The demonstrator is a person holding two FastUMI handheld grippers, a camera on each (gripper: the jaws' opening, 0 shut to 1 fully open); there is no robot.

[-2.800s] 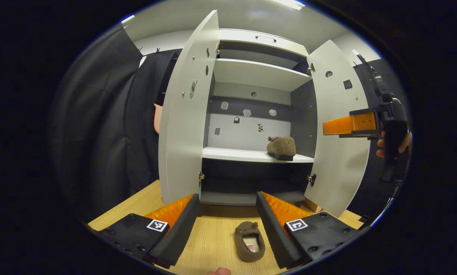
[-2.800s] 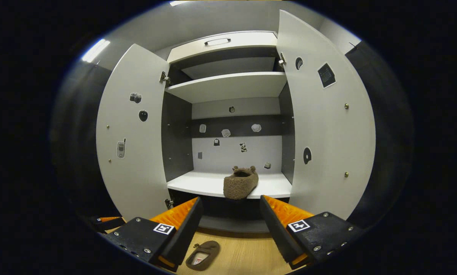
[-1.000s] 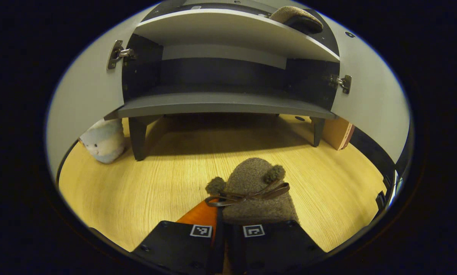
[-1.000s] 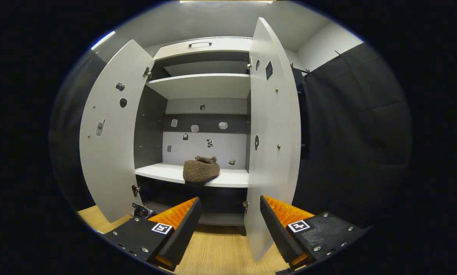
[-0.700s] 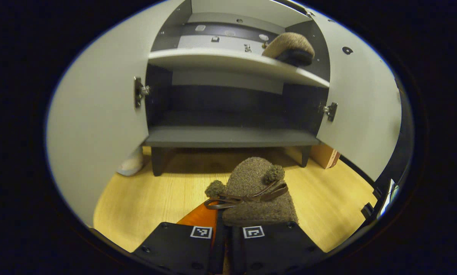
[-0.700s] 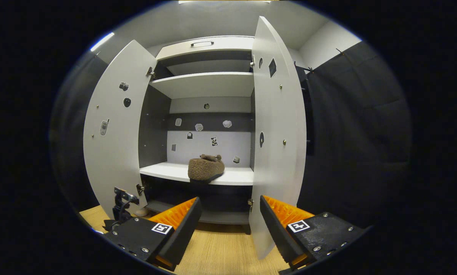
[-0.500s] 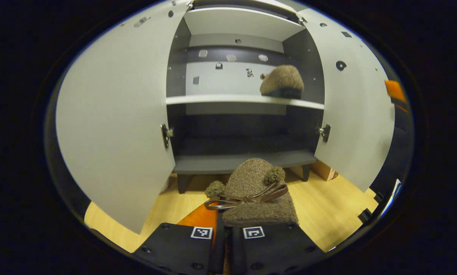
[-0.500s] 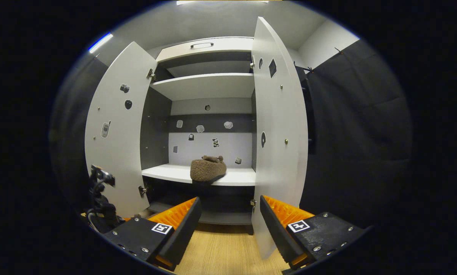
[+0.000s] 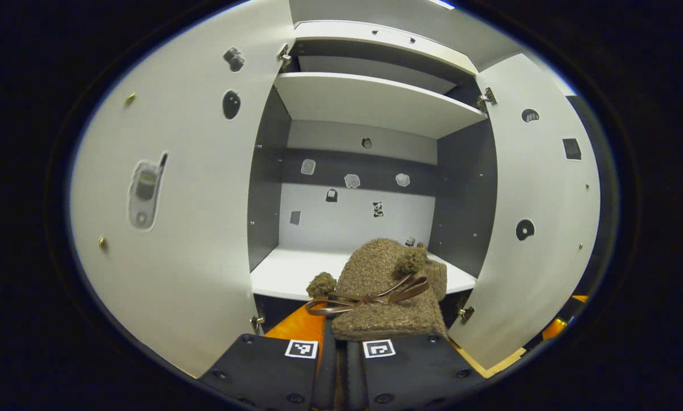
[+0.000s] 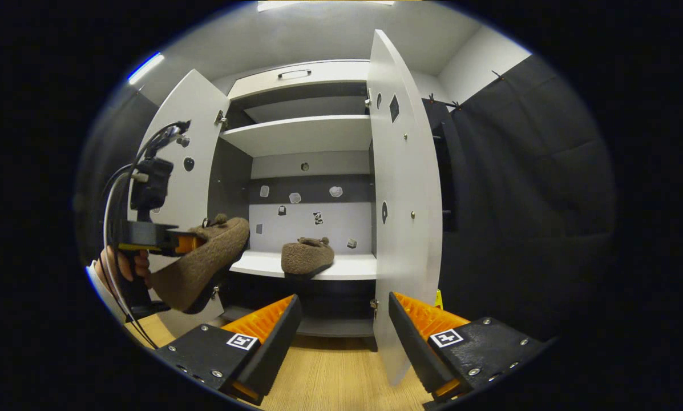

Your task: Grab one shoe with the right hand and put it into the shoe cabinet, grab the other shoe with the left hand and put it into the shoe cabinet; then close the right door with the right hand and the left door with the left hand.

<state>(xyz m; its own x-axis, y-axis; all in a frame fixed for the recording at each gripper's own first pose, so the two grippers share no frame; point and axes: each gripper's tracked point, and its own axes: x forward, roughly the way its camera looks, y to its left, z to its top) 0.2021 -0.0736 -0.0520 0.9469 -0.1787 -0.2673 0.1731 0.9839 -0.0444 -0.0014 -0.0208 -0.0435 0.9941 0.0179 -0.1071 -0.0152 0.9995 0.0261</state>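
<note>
**Inspector:** Start at the left hand-held gripper. Condition?

**Assistant:** Its fingers are clamped on the heel end of the second shoe. The shoe's toe points at 12 o'clock toward the middle shelf. In the right gripper view the same left hand-held gripper sits at 9 o'clock, carrying that shoe in the air, toe up, just in front of the left door.

**Inspector:** And the right hand-held gripper?

**Assistant:** Fingers wide apart, nothing between them. It hangs back from the shoe cabinet, above the wooden floor.

**Inspector:** Progress against the task?

**Assistant:** The first shoe rests on the middle shelf, toward its right half, so I judge step one complete. The second shoe is not yet set down. Both doors stand open; both closings are outstanding. Roughly a third done, by my estimate.

**Inspector:** Clearances?

**Assistant:** The left half of the shelf, at 10 o'clock from the carried shoe, is bare and looks wide enough to take it. The upper shelf is well above. The edges to watch are the left door at 9 o'clock and the shelf's front lip just below the toe. The right door stands nearly edge-on at 1 o'clock from the right hand-held gripper, with open room on its outer side for a push.
</note>
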